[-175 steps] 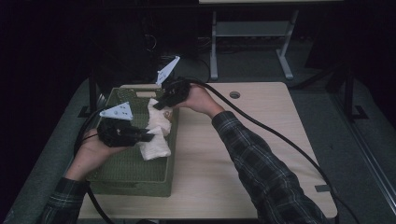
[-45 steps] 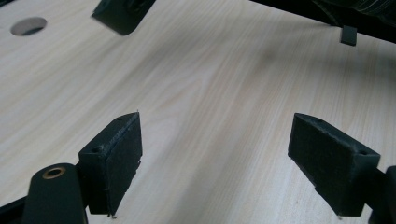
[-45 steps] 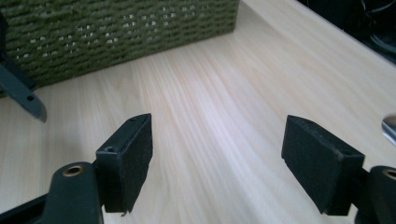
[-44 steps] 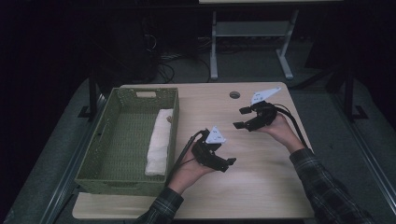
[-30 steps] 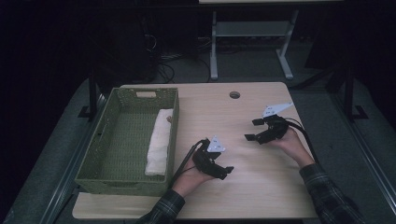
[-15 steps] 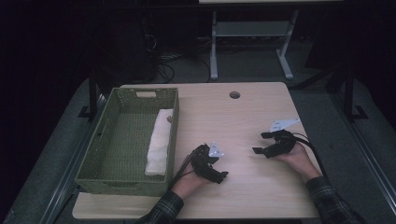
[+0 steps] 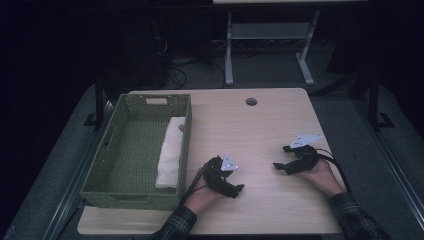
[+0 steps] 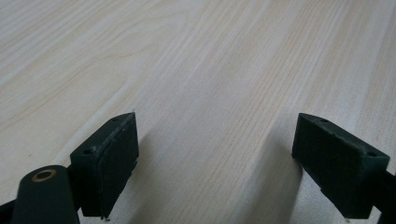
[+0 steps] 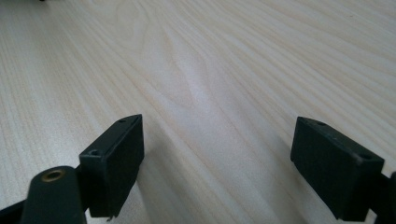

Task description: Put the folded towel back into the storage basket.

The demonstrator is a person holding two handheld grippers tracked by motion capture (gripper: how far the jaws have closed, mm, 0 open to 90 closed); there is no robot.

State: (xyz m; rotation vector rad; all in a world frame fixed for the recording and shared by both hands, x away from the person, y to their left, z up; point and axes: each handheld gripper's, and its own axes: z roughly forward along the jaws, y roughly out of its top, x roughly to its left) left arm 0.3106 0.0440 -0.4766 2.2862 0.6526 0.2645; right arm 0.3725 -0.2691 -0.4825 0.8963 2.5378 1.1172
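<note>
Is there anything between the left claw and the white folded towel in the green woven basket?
Yes. The green woven basket's right wall stands between the open left claw and the white folded towel lying just inside it.

The table (image 7: 260,125) is light wood with a round hole (image 7: 251,101) at 12 o'clock. A green woven basket (image 7: 107,175) rests at 9 o'clock; both grippers rest at 5 o'clock.

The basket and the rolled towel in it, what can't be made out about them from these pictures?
- Woven basket, high view: the near wall hides the inside floor just behind it.
- White towel, high view: its right side lies against the basket's right wall; whether it is rolled or folded is too small to tell.
- Small tan bit at the towel's far end: too small to identify.
</note>
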